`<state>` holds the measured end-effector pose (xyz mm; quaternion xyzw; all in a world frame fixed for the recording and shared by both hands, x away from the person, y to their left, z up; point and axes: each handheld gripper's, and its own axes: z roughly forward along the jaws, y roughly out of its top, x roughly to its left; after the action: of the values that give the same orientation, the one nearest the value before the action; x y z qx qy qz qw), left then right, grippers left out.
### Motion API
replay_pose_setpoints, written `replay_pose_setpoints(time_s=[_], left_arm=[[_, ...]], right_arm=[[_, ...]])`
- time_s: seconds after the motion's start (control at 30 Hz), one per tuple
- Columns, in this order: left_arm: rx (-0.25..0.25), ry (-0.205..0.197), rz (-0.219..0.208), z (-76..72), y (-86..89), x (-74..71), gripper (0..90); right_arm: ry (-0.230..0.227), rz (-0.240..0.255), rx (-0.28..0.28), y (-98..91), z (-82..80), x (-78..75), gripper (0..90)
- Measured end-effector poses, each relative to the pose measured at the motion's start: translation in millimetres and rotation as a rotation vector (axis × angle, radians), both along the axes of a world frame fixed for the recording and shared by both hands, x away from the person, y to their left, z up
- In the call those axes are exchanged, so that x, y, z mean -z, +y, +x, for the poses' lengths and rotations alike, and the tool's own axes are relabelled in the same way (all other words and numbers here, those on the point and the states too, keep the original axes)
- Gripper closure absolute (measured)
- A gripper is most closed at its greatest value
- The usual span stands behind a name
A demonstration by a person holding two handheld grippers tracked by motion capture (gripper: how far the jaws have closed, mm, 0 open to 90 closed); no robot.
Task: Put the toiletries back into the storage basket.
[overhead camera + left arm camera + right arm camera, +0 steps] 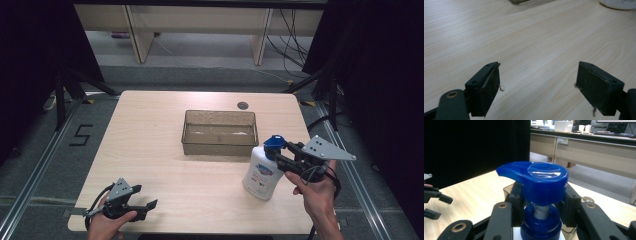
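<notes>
Right tool [278,151] pinching blue pump neck of lotion bottle [260,175], near counter's [150,130] right edge, beside brown bin [220,133]. Left tool [148,206] spread, idle at front-left corner. Risk: narrow neck grip, heavy bottle may swing or slip.

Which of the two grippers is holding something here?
The right gripper, shut on the pump bottle's blue neck; the left gripper has open jaws over bare table.
</notes>
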<state>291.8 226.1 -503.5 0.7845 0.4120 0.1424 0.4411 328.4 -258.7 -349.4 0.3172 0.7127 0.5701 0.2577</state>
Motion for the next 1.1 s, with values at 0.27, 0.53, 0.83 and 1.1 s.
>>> replay_pose_setpoints(time_s=[0.27, 0.53, 0.83, 1.1], left_arm=[[0.006, -0.002, -0.002, 0.2, 0.8, -0.3, 18.8], [-0.002, -0.002, -0.02, 0.2, 0.6, -0.5, 18.9], [0.002, -0.001, -0.015, -0.3, 1.6, -1.8, 18.9], [0.003, 0.0, -0.016, -0.1, 1.4, -1.9, 19.0]], right_arm=[[-0.021, -0.013, 0.006, 0.1, 1.1, -12.6, 61.8], [-0.018, -0.007, -0.007, 3.8, 5.2, -20.6, 61.8], [-0.002, -0.009, -0.026, 14.0, 15.2, -28.6, 61.8], [-0.001, 0.007, -0.048, 21.5, 25.2, -37.9, 61.8]])
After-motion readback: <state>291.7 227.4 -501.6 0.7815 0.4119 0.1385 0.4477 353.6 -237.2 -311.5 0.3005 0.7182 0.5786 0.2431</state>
